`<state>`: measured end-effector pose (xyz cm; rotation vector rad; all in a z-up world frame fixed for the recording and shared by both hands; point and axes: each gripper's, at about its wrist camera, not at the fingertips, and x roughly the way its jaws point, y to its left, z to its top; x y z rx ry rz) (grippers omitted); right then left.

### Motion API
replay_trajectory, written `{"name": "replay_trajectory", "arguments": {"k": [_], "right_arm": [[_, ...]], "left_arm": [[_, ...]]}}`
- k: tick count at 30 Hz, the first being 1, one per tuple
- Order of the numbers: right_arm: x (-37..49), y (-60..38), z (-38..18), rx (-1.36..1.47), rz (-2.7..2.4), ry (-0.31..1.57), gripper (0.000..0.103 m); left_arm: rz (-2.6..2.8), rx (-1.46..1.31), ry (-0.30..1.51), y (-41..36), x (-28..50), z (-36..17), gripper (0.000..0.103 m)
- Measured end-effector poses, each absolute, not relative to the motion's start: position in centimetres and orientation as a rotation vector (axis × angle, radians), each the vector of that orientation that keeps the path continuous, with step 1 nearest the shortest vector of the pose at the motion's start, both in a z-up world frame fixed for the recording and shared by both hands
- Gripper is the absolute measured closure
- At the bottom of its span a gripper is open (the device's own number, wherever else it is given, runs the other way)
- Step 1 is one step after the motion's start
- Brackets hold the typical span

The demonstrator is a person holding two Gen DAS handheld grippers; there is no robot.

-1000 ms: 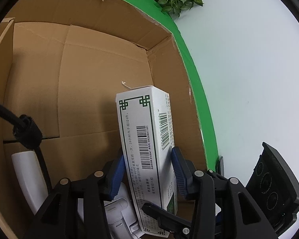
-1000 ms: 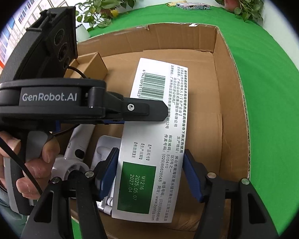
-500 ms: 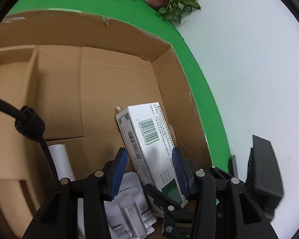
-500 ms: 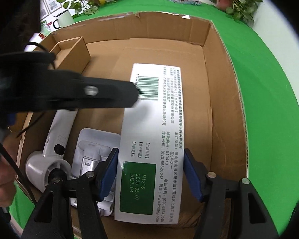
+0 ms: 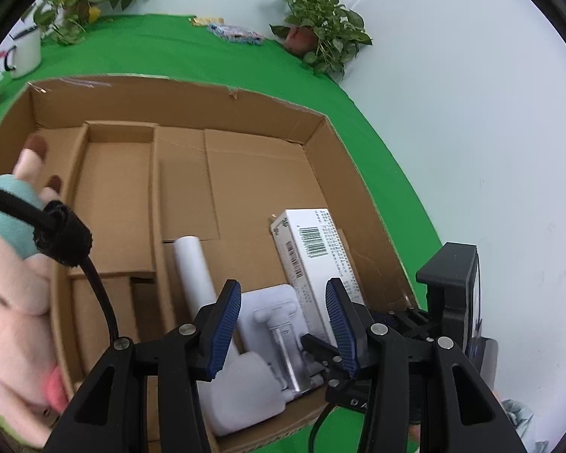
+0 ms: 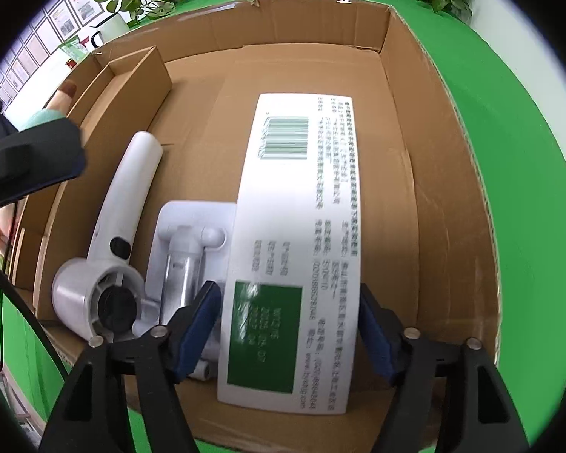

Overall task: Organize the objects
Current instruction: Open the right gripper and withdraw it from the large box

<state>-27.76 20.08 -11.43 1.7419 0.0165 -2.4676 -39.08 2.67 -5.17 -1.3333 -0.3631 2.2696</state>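
Observation:
A white medicine box (image 6: 302,226) with a green panel and a barcode lies lengthwise in the big cardboard box (image 6: 464,151). Its near end sits between the fingers of my right gripper (image 6: 288,302), whose jaws are opening; a gap shows at the left pad. In the left wrist view the medicine box (image 5: 317,249) rests by the right wall of the cardboard box (image 5: 169,87). My left gripper (image 5: 283,302) hovers above and back from it, open with nothing between its pads. The left gripper's black body (image 6: 30,158) shows at the left edge.
A white handheld appliance (image 6: 128,204) and a white flat part with a metal tube (image 6: 185,234) lie left of the medicine box. A small cardboard insert (image 5: 117,188) stands at the left. A pink plush toy (image 5: 11,302) sits outside the left wall. Potted plants (image 5: 317,37) stand on the green cloth.
My left gripper has come off the medicine box and pulled up and back. The right jaws have widened, and the box has sunk toward the carton floor.

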Motion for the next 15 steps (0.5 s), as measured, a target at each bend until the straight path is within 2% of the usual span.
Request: {"name": "replay_trajectory", "arguments": {"k": [3, 6, 9, 10, 11, 13, 14, 15], "right_arm": [[-27.3, 19.9, -11.2, 1.733, -2.481, 0.026, 0.031], [-26.0, 19.4, -10.0, 1.662, -2.552, 0.065, 0.03], [-23.8, 19.3, -7.5, 1.445, -2.741, 0.093, 0.021], [-23.0, 19.3, -6.8, 1.373, -2.784, 0.082, 0.021], [-21.9, 19.3, -6.0, 1.276, -2.825, 0.06, 0.021], [-20.4, 19.4, -5.5, 1.072, -2.866, 0.025, 0.013], [-19.8, 19.2, -5.5, 0.978, -2.892, 0.036, 0.01], [-19.0, 19.1, -5.4, 0.93, -2.908, 0.05, 0.003]], "left_arm": [[2.348, -1.272, -0.317, 2.2, -37.5, -4.5, 0.057], [2.468, -1.163, -0.23, 0.7, -34.1, -3.0, 0.051], [2.615, -1.059, -0.091, -0.5, -31.1, -2.1, 0.045], [2.663, -1.026, -0.053, -1.0, -29.9, -1.7, 0.037], [2.713, -0.995, -0.024, -1.3, -29.1, -1.8, 0.024], [2.799, -0.926, -0.015, -2.6, -26.9, -1.7, 0.013], [2.834, -0.884, -0.019, -3.0, -26.0, -2.0, 0.011], [2.854, -0.87, -0.022, -3.4, -25.5, -2.3, 0.01]]}}
